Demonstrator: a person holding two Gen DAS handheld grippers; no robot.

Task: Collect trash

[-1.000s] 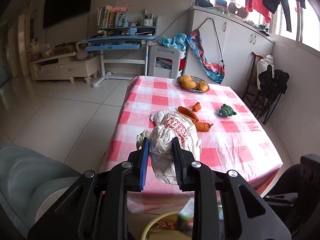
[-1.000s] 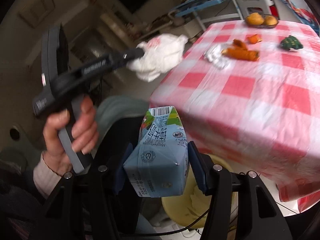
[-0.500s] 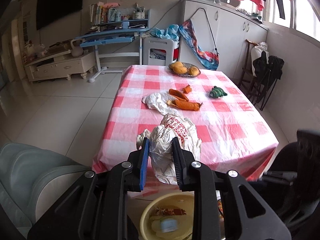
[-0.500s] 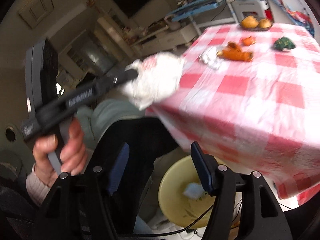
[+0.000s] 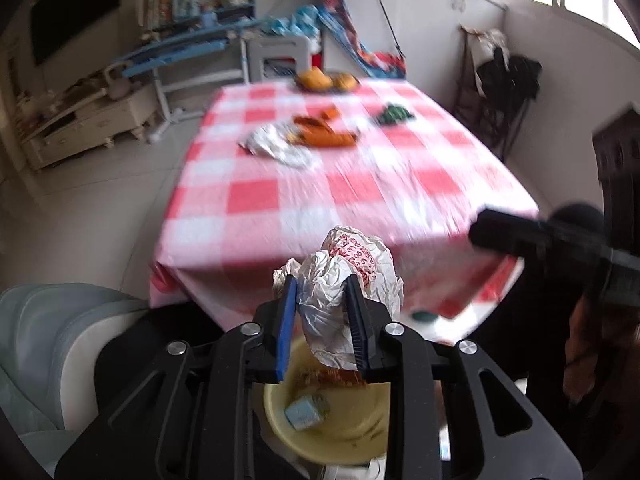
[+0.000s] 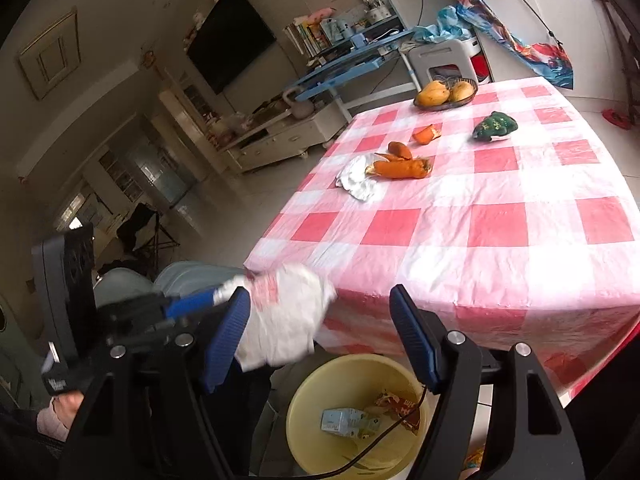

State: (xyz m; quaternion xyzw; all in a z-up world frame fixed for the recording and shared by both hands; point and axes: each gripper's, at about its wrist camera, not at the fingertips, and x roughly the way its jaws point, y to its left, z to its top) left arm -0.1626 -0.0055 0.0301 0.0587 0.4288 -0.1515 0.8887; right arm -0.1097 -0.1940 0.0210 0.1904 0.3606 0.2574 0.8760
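My left gripper is shut on a crumpled white wrapper with red print and holds it above the yellow bin. The bin stands on the floor at the table's near edge; a blue milk carton and a red wrapper lie inside. My right gripper is open and empty above the bin. The left gripper with the wrapper shows just left of it. On the red checked tablecloth lie orange peels, a crumpled white paper and a green wrapper.
A bowl of fruit sits at the table's far end. A grey-green chair stands at the left of the bin. A black chair stands by the right wall. A blue desk and a low cabinet stand beyond the table.
My right gripper opened and dropped the milk carton into the bin. My left gripper carried the white wrapper back off the table and down over the bin.
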